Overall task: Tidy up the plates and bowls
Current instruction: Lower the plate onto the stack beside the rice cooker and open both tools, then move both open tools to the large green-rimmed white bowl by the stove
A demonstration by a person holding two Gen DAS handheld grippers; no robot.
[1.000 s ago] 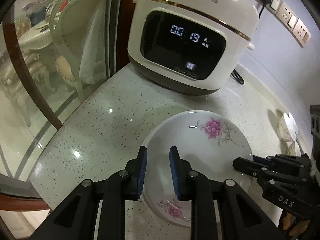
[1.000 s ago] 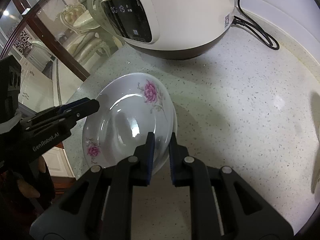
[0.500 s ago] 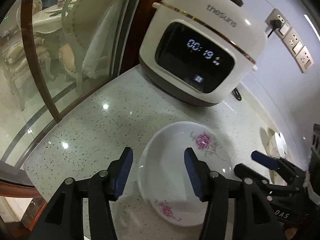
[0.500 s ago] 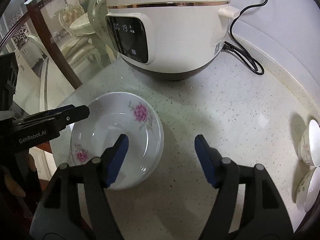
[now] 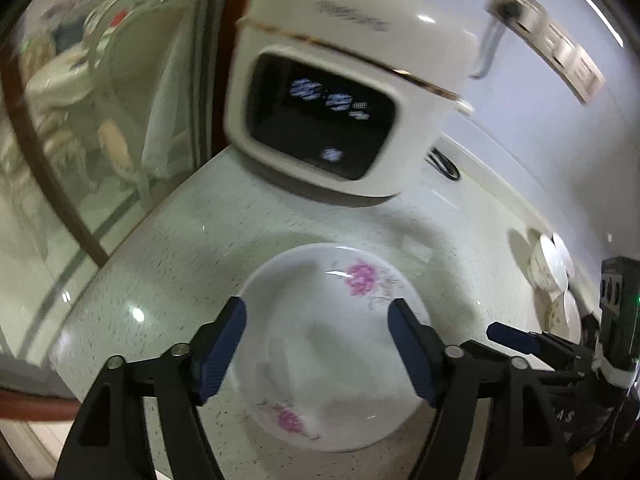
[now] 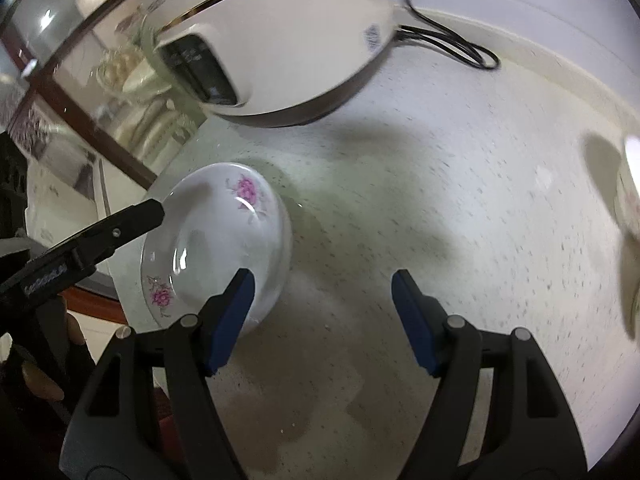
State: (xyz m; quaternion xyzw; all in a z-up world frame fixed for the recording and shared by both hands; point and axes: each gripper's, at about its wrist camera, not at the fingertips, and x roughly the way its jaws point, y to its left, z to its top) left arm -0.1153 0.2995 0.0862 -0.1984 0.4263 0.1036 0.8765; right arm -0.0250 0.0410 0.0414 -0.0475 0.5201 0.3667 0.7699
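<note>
Currently the plate (image 5: 332, 344) lies flat on the tabletop (image 5: 168, 256), in front of the rice cooker (image 5: 344, 92) and near the tabletop's rounded edge.

Left wrist view only: cooker display lit but smeared by blur; wall sockets (image 5: 560, 52) above and to the right of the cooker; small bowls (image 5: 554, 264) far to the right of the plate. Left tool (image 5: 320, 344) hangs over the plate, jaws spread wide, blue pads framing the plate's middle and gripping nothing; whether the pads touch the rim cannot be told.

Right wrist view only: the cooker's side with a black power cord (image 6: 452, 46) curling behind it; a person's fingertips (image 6: 76, 330) at the left edge, below the plate. Right tool (image 6: 324, 312) stands open and empty; its left pad overlaps the plate's near rim, its right pad is over bare tabletop.

Versus one second ago: both tools were pinched on opposite rims of the plate; both have let go. Left jaws have just been opening; right jaws were already wide half a second back. Right tool now sits further to the plate's right.

Materials: plate is glossy white ceramic, shallow and round, with two pink flower prints; tabletop is pale speckled stone; cooker is cream plastic with a gold band; tool arms are black.
</note>
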